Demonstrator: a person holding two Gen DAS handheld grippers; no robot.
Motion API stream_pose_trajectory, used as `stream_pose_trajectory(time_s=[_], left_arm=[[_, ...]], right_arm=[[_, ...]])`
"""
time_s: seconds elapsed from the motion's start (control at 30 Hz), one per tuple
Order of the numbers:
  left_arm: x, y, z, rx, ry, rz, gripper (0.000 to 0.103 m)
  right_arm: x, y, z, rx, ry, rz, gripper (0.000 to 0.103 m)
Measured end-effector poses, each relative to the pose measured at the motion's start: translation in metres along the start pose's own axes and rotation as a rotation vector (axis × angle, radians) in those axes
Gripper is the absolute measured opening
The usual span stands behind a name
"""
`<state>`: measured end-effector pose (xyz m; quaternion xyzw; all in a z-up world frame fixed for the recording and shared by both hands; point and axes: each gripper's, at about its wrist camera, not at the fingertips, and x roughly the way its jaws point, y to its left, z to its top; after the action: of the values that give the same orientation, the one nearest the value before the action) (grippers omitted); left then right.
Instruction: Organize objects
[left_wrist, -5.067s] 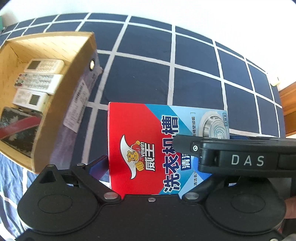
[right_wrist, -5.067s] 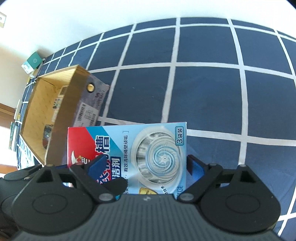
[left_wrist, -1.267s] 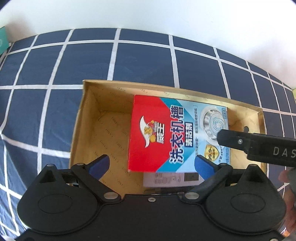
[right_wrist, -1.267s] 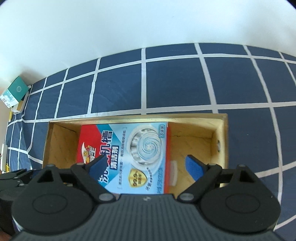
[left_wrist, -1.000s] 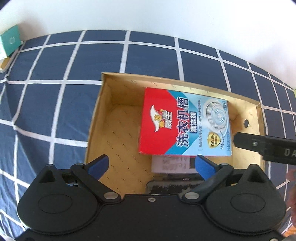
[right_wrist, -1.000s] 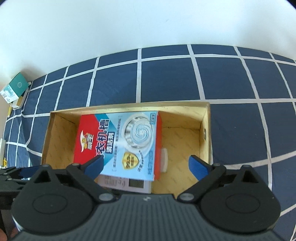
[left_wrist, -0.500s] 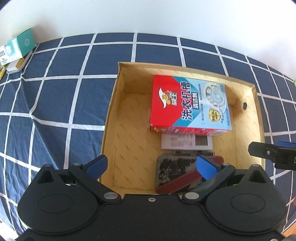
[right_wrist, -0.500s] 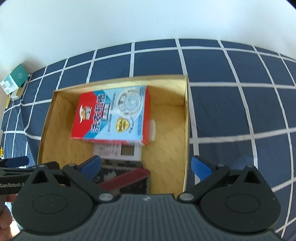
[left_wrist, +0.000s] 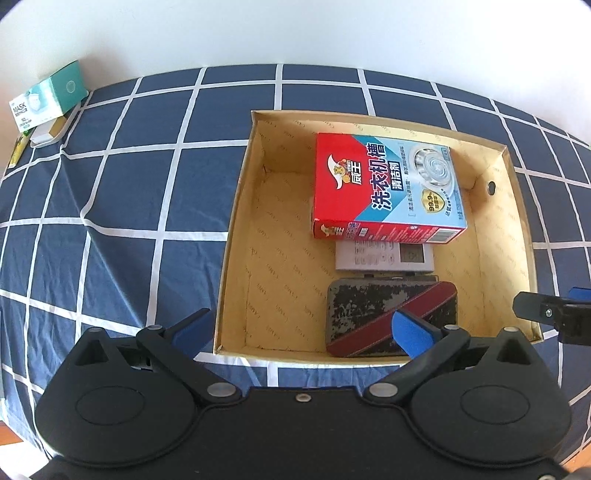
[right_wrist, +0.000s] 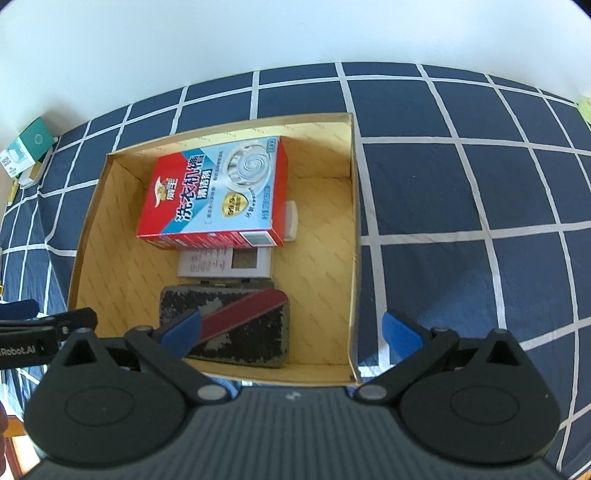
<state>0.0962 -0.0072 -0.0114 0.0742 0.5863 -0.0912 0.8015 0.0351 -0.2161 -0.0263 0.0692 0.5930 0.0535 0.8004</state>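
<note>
A red and blue cleaner box (left_wrist: 386, 188) lies flat in the open cardboard box (left_wrist: 236, 229), resting on white remotes (left_wrist: 384, 256). A dark case with a red stripe (left_wrist: 391, 317) lies in front of them. It all shows in the right wrist view too: cleaner box (right_wrist: 218, 195), cardboard box (right_wrist: 354, 236), remote (right_wrist: 225, 263), case (right_wrist: 236, 325). My left gripper (left_wrist: 301, 326) is open and empty, above the box's near edge. My right gripper (right_wrist: 291, 326) is open and empty, above the near right corner.
The box stands on a dark blue checked cloth (left_wrist: 122, 206). A green mask carton (left_wrist: 46, 96) sits at the far left by the white wall, also in the right wrist view (right_wrist: 26, 147).
Both grippers let go of the cleaner box, which now lies in the cardboard box. Both have since pulled back and up, so the whole box shows.
</note>
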Motion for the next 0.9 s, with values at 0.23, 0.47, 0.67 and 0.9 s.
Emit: stream_pose_trajectory(time_s=[0.23,0.47,0.67,0.9], left_arm=[[-0.0051,-0.0008,-0.0050,0.012,-0.008,0.003,0.103],[-0.0073,0.0020,-0.0060,0.001,-0.017,0.002,0.103],[-0.0075,0.0023,-0.0054,0.001,-0.017,0.010,0.103],[-0.0060,0.0012,-0.0060,0.005,-0.006,0.011,0.103]], right_arm=[[-0.0038,-0.0032,-0.0087,0.003,0.000,-0.014,0.103],[-0.0056,-0.0033,-0.0100,-0.002,-0.001,-0.017,0.103],[-0.0049,-0.0035,-0.0095,-0.004,0.000,-0.017,0.103],[-0.0033,-0.0035,-0.0091,-0.004,0.001,-0.014,0.103]])
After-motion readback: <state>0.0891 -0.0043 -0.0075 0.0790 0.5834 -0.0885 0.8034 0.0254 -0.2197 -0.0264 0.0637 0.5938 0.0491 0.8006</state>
